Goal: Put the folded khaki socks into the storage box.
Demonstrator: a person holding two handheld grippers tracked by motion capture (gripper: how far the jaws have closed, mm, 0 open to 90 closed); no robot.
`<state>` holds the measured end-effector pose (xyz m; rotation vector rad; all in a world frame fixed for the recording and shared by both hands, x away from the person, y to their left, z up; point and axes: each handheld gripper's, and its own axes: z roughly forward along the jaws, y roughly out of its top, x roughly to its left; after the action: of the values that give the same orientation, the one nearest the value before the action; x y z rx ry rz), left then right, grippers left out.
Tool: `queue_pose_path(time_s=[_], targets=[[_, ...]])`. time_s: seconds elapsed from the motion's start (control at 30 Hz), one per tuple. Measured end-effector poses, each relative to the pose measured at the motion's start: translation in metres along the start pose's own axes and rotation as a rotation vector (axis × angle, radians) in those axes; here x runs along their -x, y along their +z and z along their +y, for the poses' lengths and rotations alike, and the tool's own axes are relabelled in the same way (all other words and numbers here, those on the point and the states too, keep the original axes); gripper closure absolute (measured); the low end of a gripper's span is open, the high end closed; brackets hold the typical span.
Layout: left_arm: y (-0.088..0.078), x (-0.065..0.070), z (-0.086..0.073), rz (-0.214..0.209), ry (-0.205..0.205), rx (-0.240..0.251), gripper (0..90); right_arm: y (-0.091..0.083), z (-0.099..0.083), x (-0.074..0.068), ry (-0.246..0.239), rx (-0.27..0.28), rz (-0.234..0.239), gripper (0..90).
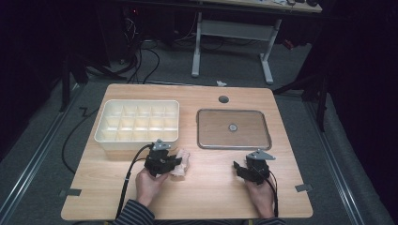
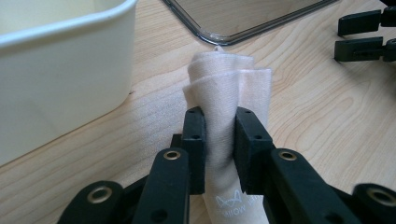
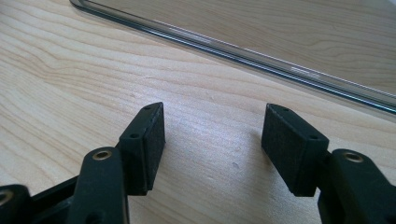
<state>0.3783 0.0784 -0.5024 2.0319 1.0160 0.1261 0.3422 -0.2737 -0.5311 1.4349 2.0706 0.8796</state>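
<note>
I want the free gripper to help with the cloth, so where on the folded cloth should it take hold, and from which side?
Probably the free folded end of the cloth, which sticks out past the left gripper clamped on its middle. That end points toward the clear tray. The right gripper is open over bare table, so it could come in from its own side, pinching across the stacked folds.

The high view looks forward and down from the person's side, far enough to take in the whole bench (image 1: 206,197), the floor and a desk frame behind it. The left gripper view sits low and very near, facing along its fingers (image 2: 194,140) toward the cream compartment tray (image 2: 56,70) and the clear lid (image 2: 243,28). The right gripper view, equally low, faces that same lid's (image 3: 280,60) edge. All three views share the lid (image 1: 233,129) and the wood beside it.
</note>
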Motion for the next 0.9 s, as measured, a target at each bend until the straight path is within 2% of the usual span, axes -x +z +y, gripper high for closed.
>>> queue_pose_path(time_s=[0.27, 0.67, 0.9], targets=[[-0.003, -0.001, 0.000, 0.011, 0.007, 0.001, 76.3, 0.000, 0.000, 0.000, 0.000, 0.000, 0.000, 39.8], [-0.012, -0.002, 0.001, 0.004, 0.009, 0.011, 76.3, 0.000, 0.000, 0.000, 0.000, 0.000, 0.000, 39.7], [-0.021, -0.005, 0.001, 0.006, -0.001, 0.025, 76.3, 0.000, 0.000, 0.000, -0.001, 0.000, 0.001, 39.5]])
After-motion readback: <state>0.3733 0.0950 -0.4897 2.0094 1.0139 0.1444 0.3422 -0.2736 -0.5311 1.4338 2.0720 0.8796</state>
